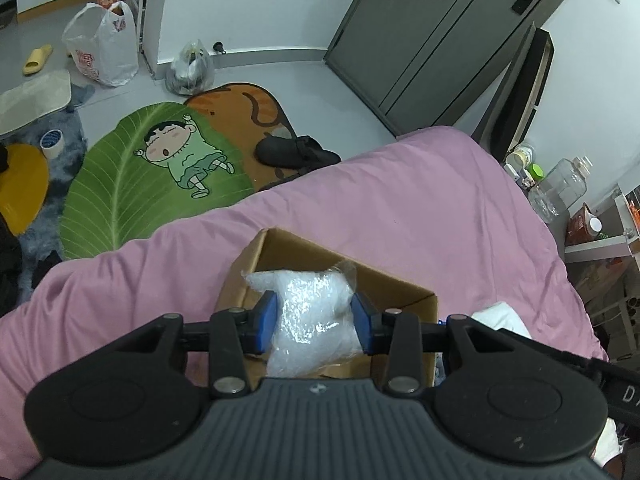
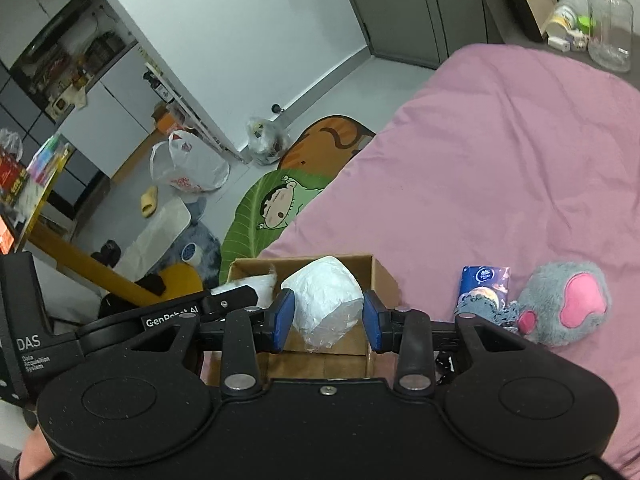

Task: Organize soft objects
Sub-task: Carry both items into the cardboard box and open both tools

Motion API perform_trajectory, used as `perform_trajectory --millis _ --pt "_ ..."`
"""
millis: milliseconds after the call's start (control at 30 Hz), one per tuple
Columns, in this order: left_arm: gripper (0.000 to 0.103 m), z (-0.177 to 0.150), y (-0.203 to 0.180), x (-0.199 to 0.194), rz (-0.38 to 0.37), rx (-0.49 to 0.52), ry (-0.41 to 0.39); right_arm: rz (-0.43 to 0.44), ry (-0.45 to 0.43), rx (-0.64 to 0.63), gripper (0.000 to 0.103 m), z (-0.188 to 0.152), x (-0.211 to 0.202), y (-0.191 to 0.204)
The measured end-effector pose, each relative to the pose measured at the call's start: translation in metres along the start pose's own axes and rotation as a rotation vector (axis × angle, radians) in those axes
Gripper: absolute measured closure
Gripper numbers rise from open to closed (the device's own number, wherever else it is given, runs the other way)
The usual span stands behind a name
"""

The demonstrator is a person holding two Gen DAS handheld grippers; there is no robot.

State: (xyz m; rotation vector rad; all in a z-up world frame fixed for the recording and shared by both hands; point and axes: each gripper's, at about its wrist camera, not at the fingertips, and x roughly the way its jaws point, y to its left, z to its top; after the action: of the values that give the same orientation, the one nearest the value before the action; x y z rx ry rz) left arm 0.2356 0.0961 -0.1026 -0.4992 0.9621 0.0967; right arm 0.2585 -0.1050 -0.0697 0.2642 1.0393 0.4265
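We see our left gripper (image 1: 315, 322) with its blue pads pressed into both sides of a crinkly bundle of clear bubble wrap (image 1: 310, 312), which bulges glossy and puffy between them, so that gripper is clenched on it. The bundle hangs over the open top of a brown cardboard box (image 1: 400, 292), a plain corrugated carton with matte walls that sits on the pink bedspread (image 1: 400, 200) near the bed's edge facing the floor. Our right gripper (image 2: 329, 316) grasps a rounded white lump wrapped in thin clear film (image 2: 326, 300), faceted and slightly shiny, its blue pads touching the lump on either side; it too hangs above the box (image 2: 380, 276), just beside the bubble wrap (image 2: 256, 284) seen at the left of the right wrist view. The bedspread (image 2: 480, 160) is smooth cotton-like cloth with soft creases. On it, to the right of the box, lies a small glossy blue tissue pack (image 2: 485, 284), and touching that pack a fluffy grey plush toy with pink patches (image 2: 564, 306). On the floor beyond the bed's edge lies a flat green leaf-shaped rug with a cartoon figure (image 1: 152, 176).
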Motion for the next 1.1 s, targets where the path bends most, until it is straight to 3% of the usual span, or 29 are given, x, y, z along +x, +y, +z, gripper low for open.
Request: perform_trajectory --millis 333,567,733,833,933,1100 --pt "0.061 0.001 0.009 -0.001 -0.003 -0.025 -0.016 0.066 0.062 -0.019 0.066 -0.005 0.033 0.000" --pt "0.059 0.005 0.020 -0.013 0.038 -0.046 -0.026 0.043 0.102 -0.077 0.066 -0.004 0.050 0.007" --pt "0.048 0.007 0.023 -0.018 0.084 -0.030 -0.025 0.032 0.088 -0.088 0.064 -0.004 0.057 0.007" --pt "0.040 0.006 0.024 -0.020 0.095 -0.036 -0.023 0.037 0.078 -0.070 0.046 -0.002 0.061 0.002" --pt "0.030 0.005 0.021 -0.022 0.101 -0.019 -0.020 0.059 0.075 -0.049 0.046 -0.001 0.059 -0.006" --pt "0.024 -0.002 0.011 -0.035 0.117 0.009 -0.043 0.081 0.057 -0.052 0.046 -0.005 0.043 -0.007"
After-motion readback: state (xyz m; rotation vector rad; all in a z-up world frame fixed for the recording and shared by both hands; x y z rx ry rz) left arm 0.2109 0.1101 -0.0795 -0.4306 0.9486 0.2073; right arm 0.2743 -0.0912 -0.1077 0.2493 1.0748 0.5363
